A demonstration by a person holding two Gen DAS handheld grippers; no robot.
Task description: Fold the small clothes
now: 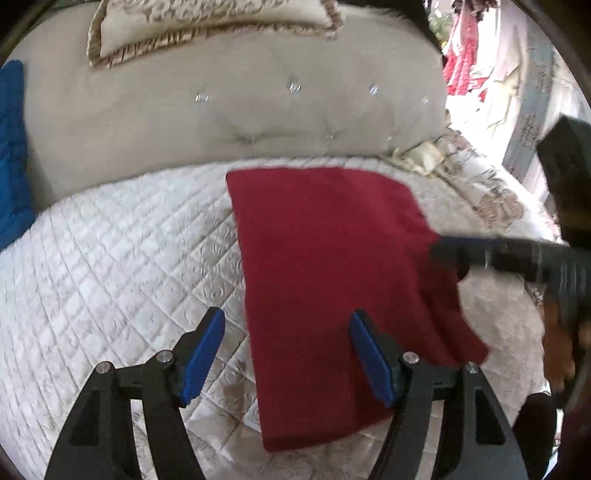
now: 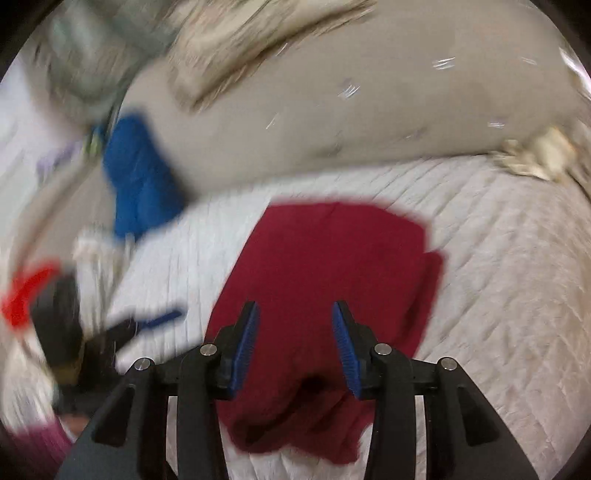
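Note:
A dark red cloth (image 1: 325, 280) lies folded lengthwise on the white quilted bed cover (image 1: 122, 258). My left gripper (image 1: 287, 354) is open, hovering over the cloth's near left edge. The right gripper's fingers (image 1: 458, 253) reach in from the right over the cloth's right side, where a flap hangs loose. In the blurred right wrist view, my right gripper (image 2: 295, 343) is open above the red cloth (image 2: 325, 266), which is rumpled near the bottom. The left gripper (image 2: 147, 321) shows at the left there.
A beige tufted headboard (image 1: 240, 107) rises behind the bed, with a patterned pillow (image 1: 207, 22) on top. A blue cloth (image 1: 13, 147) lies at the far left, also in the right wrist view (image 2: 140, 177). A floral cover (image 1: 495, 199) lies at the right.

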